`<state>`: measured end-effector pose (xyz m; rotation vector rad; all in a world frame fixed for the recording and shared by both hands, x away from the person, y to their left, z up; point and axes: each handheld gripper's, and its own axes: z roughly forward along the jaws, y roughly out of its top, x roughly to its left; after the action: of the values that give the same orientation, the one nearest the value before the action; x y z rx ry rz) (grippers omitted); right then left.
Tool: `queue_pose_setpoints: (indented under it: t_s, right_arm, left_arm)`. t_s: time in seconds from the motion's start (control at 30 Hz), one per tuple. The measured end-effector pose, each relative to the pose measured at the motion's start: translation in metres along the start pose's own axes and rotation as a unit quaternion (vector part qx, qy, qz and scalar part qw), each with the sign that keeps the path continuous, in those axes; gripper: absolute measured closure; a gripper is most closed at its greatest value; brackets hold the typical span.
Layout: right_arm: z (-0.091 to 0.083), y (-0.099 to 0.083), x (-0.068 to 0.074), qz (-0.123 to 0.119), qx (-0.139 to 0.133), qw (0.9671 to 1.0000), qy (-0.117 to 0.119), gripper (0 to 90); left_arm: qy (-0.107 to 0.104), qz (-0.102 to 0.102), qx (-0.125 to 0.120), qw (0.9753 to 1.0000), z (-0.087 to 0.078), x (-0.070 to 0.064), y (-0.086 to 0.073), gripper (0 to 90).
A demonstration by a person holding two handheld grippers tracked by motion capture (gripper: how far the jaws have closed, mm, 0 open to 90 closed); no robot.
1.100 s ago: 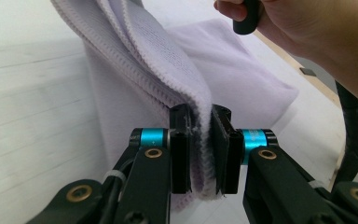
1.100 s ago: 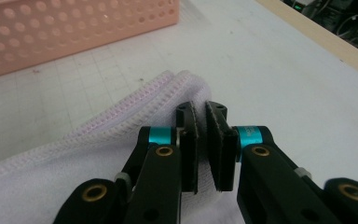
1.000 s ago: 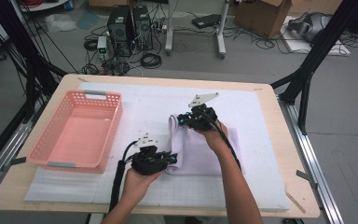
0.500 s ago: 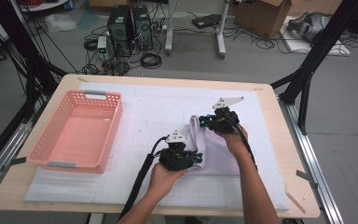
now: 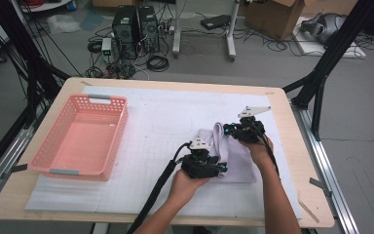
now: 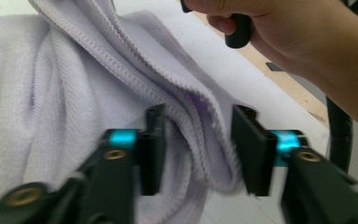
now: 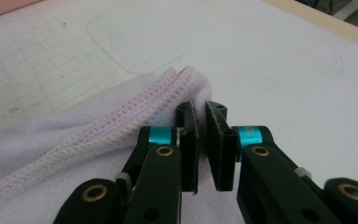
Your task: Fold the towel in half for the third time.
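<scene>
While the towel [image 5: 233,153] lies bunched at the lower right of the table [image 5: 292,195], right of the pink basket [image 5: 80,139], the fold probably goes best if both grips are firm before any pull. The right gripper [image 7: 201,140], jaws nearly closed, pinches the stitched hem at mid-frame. The left gripper [image 6: 198,149] stands wide, with a thick fold between its fingers [image 6: 251,149] but not yet clamped; it should close fully on all layers.

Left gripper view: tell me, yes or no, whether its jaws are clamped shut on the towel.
No: the left gripper has its jaws standing apart, with a fold of the lilac towel lying loose between them.
</scene>
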<state>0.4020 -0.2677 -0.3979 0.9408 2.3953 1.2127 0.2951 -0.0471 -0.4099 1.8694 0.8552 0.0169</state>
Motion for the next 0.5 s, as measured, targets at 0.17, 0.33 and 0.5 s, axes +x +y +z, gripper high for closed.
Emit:
queue_pose_setpoints:
  t_s: [0.17,0.33,0.5]
  right_arm:
    - [-0.005,-0.007,-0.007,0.005,0.0,0.9999,-0.009,83.9]
    - [-0.009,-0.014,-0.013,0.01,0.007,0.9997,-0.021,83.9]
    - [-0.015,-0.016,-0.016,0.014,0.011,0.999,-0.04,83.7]
  left_arm:
    - [0.02,0.028,-0.019,0.9992,-0.017,0.002,0.001,41.0]
    - [0.04,0.043,-0.041,0.9974,-0.041,0.015,-0.004,40.2]
    - [0.064,0.034,-0.045,0.9964,-0.061,0.035,-0.017,40.1]
